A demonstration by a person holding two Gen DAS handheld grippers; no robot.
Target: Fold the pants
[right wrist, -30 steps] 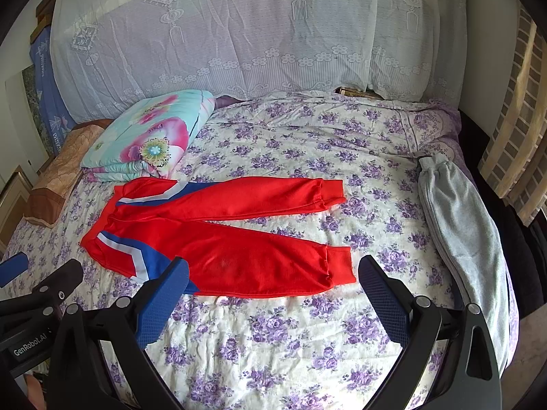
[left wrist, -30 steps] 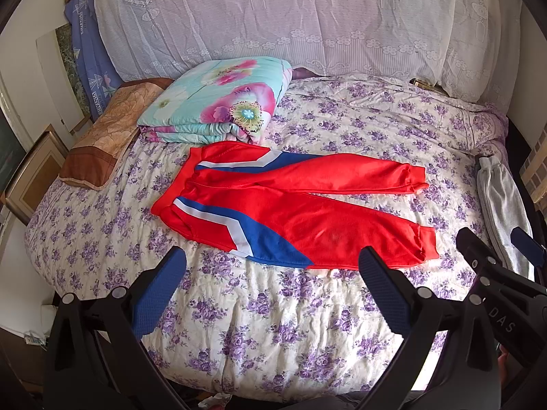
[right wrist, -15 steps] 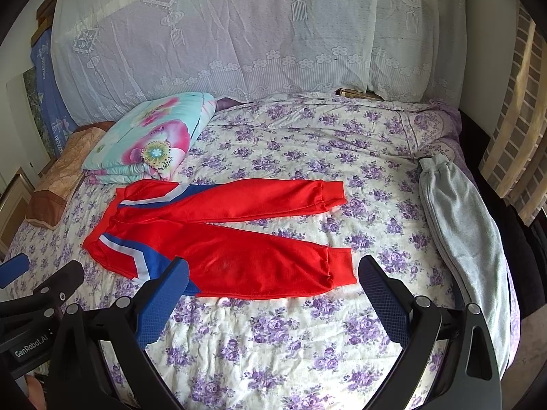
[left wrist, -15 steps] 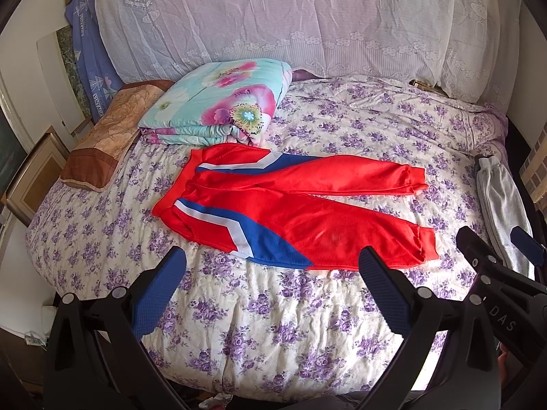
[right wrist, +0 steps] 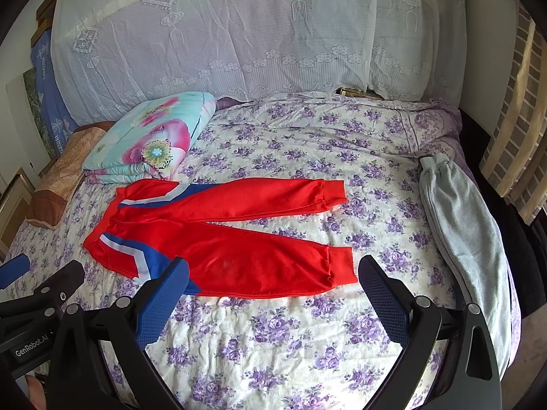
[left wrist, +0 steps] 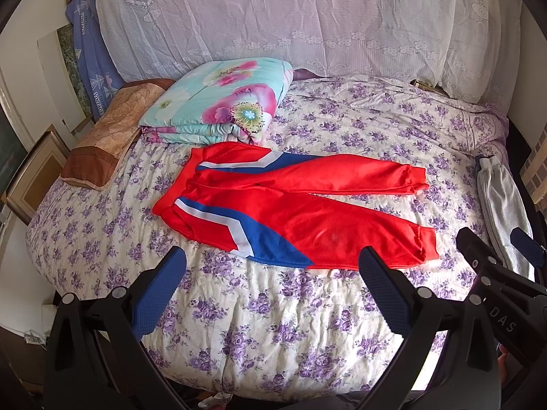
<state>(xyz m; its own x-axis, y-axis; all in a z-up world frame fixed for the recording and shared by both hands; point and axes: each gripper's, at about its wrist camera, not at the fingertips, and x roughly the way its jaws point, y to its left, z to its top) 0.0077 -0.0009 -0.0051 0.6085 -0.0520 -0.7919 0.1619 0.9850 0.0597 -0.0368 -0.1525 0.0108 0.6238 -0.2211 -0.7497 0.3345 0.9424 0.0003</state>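
Barely anything is shifting from the frame a second ago: both claws are holding their spots over the near edge of the bed, and the view is creeping only slightly, with the red track pants with blue-and-white side stripes lying exactly as before.

One pair of those pants is lying flat and unfolded across the middle of the purple-flowered white bedspread, waistband toward the left, two legs splayed apart toward the right, cuffs well apart from each other.

One left claw is hovering with its blue-padded fingers spread wide, gripping nothing, just short of the pants' near leg. One right claw is likewise standing wide apart and empty, its left pad overlapping the striped hip in the view; whether it is touching the cloth cannot be told. Each claw is showing at the edge of the other's view.

One folded turquoise quilt with pink flowers is sitting just beyond the waistband, apparently touching it. One tan-and-brown patterned pillow is lying left of the quilt. One pair of light grey sweatpants is lying along the bed's right edge, well apart from the red pair. One white lace cover is draping the headboard behind. No containers are showing in either view.
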